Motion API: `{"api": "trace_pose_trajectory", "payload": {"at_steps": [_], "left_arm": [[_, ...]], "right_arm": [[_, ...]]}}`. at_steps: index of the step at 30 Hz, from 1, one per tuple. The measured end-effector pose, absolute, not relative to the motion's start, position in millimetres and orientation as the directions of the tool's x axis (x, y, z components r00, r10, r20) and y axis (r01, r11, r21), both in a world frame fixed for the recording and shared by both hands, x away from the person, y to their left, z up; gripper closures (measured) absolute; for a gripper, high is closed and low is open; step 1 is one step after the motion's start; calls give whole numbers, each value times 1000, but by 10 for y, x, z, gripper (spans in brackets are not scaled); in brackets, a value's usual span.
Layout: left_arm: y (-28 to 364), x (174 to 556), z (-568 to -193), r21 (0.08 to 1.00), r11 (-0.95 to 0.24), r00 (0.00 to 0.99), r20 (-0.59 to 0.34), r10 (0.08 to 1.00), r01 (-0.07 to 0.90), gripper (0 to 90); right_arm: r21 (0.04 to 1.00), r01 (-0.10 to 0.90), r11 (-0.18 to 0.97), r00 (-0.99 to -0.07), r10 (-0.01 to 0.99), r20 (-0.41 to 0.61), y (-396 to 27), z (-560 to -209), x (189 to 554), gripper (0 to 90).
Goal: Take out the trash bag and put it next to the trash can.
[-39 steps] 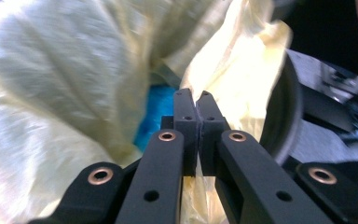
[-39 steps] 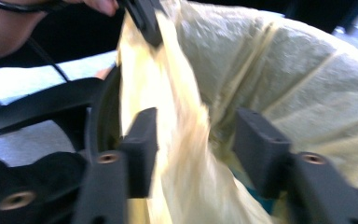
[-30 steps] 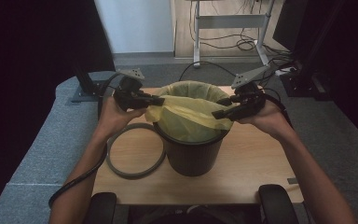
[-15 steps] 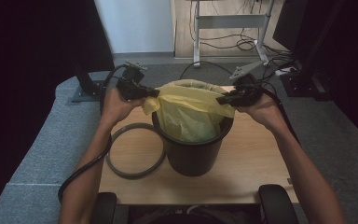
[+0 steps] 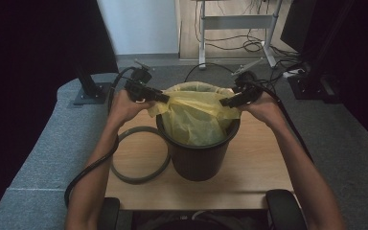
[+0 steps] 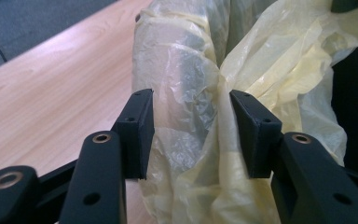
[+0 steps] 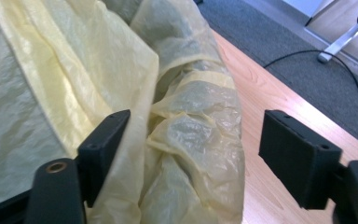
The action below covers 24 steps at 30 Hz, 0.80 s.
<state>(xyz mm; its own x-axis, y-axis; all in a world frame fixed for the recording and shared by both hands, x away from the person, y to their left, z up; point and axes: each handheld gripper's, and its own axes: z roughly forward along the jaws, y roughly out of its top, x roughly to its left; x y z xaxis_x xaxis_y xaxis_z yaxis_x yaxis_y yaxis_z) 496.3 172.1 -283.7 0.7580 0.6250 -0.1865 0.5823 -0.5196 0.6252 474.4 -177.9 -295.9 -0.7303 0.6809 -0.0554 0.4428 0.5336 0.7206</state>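
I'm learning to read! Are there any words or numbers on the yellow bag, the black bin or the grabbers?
None: no word, number, label or sign can be read anywhere.
Yellow bag: plain plastic, no print.
Black bin: plain wall, no label.
Left gripper and right gripper: black jaws with holes, no markings.
Wooden table: bare wood grain.

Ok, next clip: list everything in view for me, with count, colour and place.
bin: 1, black, middle of the table
bag: 1, yellow, lining the bin, edges folded over its rim
ring: 1, grey, flat on the table, left of the bin
table: 1, light wood, centre
desk frame: 1, grey, far back on the floor
left tongs: 1, black, at the bag's left edge, jaws just opened, film between them
right tongs: 1, black, at the bag's right edge, jaws just opened
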Motion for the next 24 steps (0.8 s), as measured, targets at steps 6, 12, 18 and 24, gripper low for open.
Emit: {"api": "trace_pose_trajectory", "payload": {"at_steps": [6, 12, 18, 24], "left_arm": [[1615, 4968, -2847, 611, -542, 768, -181, 614, 577, 686], [1553, 4911, -2673, 625, -560, 765, -96, 636, 544, 798], [1591, 4834, -2530, 675, -553, 791, -74, 607, 488, 892], [1581, 4719, -2398, 749, -523, 841, -83, 535, 407, 890]], "right_arm": [[699, 438, 565, -747, 662, -67, -1750, -2990, 4759, 656], [726, 369, 581, -717, 675, -175, -1668, -2893, 4665, 780], [758, 306, 576, -736, 648, -196, -1676, -2729, 4594, 874], [819, 272, 505, -811, 579, -87, -1745, -2601, 4526, 875]]}}
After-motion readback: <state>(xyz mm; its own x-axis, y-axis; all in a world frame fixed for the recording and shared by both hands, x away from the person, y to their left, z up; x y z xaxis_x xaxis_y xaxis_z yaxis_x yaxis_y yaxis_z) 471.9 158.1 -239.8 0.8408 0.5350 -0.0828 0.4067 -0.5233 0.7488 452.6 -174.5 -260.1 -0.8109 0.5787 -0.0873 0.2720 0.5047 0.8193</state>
